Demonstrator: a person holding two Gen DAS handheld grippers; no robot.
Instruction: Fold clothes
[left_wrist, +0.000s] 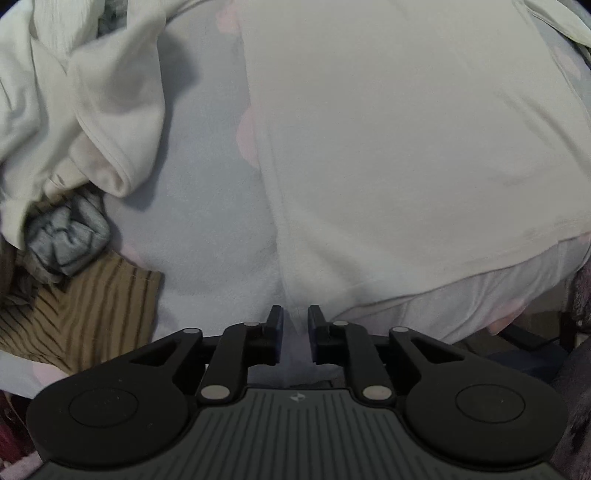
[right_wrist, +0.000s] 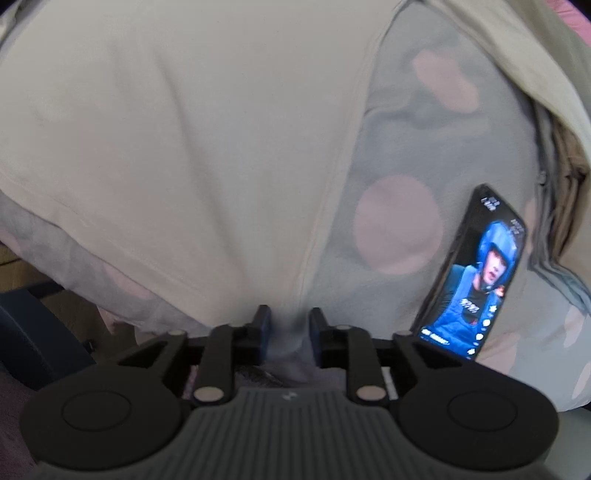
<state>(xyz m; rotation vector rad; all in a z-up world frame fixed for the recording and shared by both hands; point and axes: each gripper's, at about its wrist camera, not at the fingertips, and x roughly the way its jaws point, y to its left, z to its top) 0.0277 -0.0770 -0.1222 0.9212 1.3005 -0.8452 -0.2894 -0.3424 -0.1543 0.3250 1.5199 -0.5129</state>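
Both grippers point down at the cream shirt (left_wrist: 406, 147): left gripper (left_wrist: 294, 321) and right gripper (right_wrist: 286, 325) slightly apart, fabric between them unclamped; phone (right_wrist: 476, 273) lower right.

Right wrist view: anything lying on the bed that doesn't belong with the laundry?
Yes. A phone with its screen lit, playing a video, lies on the spotted blanket just right of the cream garment. It is close to the right claw and could get caught in the next fold.

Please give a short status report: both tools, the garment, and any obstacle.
Left tool and right tool open, on the bed cover. Cream garment flat, near corners by both tools. Lit phone lies right of it.
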